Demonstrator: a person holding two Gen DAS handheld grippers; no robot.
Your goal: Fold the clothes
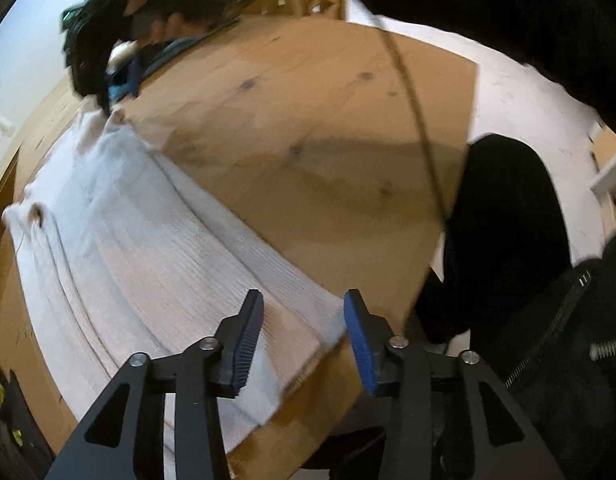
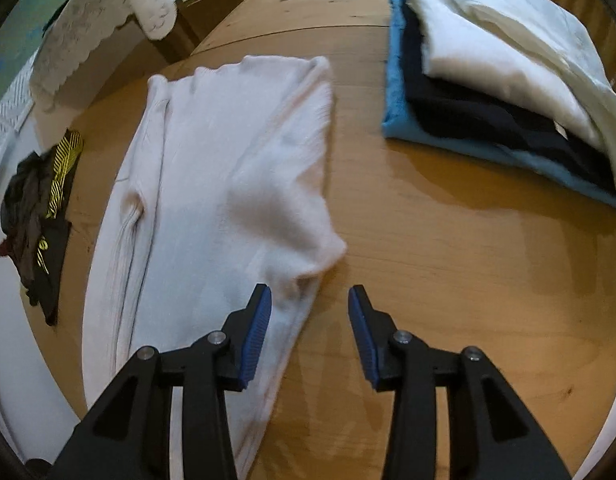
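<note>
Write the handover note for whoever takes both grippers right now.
Left gripper: open, empty, over the near end of the white garment.
Right gripper: open, empty, over that garment's right edge.
Garment lies flat on the wooden table, partly folded lengthwise.
Done: folded stack at far right.
Left: finish folding the white garment, add it to the stack; the dark crumpled garment at the table's left edge looks unfolded.
</note>
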